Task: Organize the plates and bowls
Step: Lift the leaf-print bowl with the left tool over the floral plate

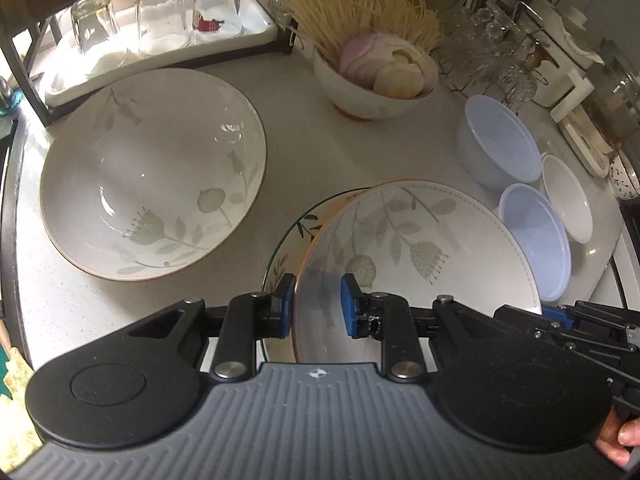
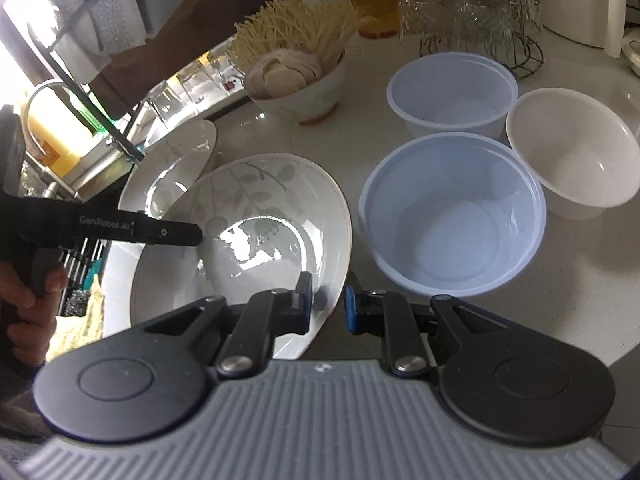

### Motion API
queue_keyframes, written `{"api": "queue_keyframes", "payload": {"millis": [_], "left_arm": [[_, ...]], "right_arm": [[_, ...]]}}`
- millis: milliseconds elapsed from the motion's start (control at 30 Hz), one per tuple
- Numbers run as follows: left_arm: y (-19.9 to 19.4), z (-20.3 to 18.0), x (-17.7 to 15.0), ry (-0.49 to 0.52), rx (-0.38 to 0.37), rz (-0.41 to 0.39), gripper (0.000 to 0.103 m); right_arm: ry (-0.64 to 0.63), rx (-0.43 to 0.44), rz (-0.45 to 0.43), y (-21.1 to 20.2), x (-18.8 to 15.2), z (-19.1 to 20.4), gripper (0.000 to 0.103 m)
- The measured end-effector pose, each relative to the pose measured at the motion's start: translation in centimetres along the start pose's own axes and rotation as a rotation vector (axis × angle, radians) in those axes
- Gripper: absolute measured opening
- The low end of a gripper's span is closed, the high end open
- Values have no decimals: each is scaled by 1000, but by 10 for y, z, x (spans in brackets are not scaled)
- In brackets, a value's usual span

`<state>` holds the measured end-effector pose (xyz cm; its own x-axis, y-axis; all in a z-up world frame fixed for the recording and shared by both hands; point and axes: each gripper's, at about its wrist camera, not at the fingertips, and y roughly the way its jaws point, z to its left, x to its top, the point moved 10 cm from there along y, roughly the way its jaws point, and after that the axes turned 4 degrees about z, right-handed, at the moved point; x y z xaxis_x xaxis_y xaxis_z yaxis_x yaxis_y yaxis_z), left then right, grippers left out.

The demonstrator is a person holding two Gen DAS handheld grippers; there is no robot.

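A wide white bowl with grey-green leaves (image 1: 420, 240) (image 2: 248, 240) hangs tilted between both grippers. My left gripper (image 1: 318, 306) is shut on its near-left rim, one blue pad outside the wall and one inside. At the opposite rim my right gripper (image 2: 328, 300) is shut on the same bowl. Under the bowl's left side lies a plate with a dark rim and painted leaves (image 1: 280, 248); whether they touch I cannot tell. A matching large leaf bowl (image 1: 152, 172) (image 2: 172, 168) sits on the counter to the left.
Two pale blue plastic bowls (image 2: 452, 216) (image 2: 452, 92) and a white bowl (image 2: 572, 152) stand right of the held bowl. A bowl of onion slices and noodles (image 1: 380, 80) stands behind. Upturned glasses sit on a tray (image 1: 160, 20); a rack of glassware (image 1: 492, 40) is far right.
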<state>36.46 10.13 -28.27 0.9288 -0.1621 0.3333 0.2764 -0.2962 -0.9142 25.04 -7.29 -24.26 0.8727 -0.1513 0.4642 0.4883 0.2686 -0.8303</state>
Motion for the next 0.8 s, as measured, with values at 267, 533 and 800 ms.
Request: {"api": "queue_keyframes", "payload": {"millis": [267,533,800], "left_arm": [[9,-1,2,-8,17,30,30],[7,0,3,-19,5,52,30],[5,4,-4,-81,-31,80,31]], "right_arm": [[-11,0,9,5,1,-5,19],[-36,-24,28,12,4,-3,19],[-55,-46,29,16,7,-2,20]]}}
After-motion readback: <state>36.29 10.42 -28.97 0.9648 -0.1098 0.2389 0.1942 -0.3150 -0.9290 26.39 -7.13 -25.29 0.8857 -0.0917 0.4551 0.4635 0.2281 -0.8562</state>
